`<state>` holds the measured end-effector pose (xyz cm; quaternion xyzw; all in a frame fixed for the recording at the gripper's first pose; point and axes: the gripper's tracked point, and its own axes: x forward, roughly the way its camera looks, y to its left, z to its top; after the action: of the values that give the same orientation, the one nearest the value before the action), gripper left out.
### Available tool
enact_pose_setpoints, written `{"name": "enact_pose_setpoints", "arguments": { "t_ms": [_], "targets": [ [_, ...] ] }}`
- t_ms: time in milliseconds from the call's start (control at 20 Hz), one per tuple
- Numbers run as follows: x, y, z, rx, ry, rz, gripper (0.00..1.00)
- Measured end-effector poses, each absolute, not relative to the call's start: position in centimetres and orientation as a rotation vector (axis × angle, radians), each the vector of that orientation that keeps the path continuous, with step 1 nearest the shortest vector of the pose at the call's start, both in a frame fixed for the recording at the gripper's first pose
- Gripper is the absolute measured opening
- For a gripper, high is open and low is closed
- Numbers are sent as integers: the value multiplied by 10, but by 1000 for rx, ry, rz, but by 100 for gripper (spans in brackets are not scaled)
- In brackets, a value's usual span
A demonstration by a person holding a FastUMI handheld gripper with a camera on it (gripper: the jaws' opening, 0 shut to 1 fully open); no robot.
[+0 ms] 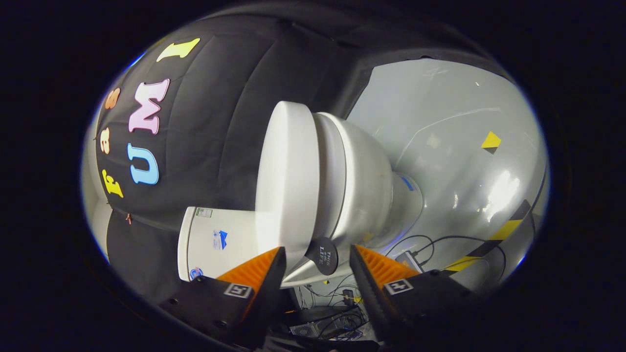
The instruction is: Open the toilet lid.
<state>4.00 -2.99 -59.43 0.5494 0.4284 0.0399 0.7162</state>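
Observation:
The view is rolled sideways, so the white toilet lies across it. Its lid (286, 181) rests flat against the seat and bowl (362, 181), and the tank (215, 242) sits beside my left finger. A small round black tab (323, 256) sticks out from the lid's rim. My gripper (317, 249) is open, its orange fingers (259, 269) on either side of that tab. A narrow gap shows on each side, so neither finger presses on it.
The glossy grey floor (455, 146) stretches beyond the bowl, with a strip of yellow-and-black tape (503, 230) and a small yellow marker (490, 142). Black cables (430, 242) and a small box lie on the floor near the toilet's foot. The booth's black cloth wall hangs behind the lid.

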Motion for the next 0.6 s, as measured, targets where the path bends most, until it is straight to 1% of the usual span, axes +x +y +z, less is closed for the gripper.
{"name": "enact_pose_setpoints", "arguments": {
  "t_ms": [50,150,200,250,400,600],
  "targets": [
    [42,-31,-595,1205,945,88,75],
    [40,-33,-609,1138,978,46,44],
    [35,-20,-615,1156,983,41,33],
    [41,-36,-598,1146,971,39,21],
    [42,-31,-590,1103,947,73,17],
    [46,-29,-585,1055,979,20,17]
  ]
}}
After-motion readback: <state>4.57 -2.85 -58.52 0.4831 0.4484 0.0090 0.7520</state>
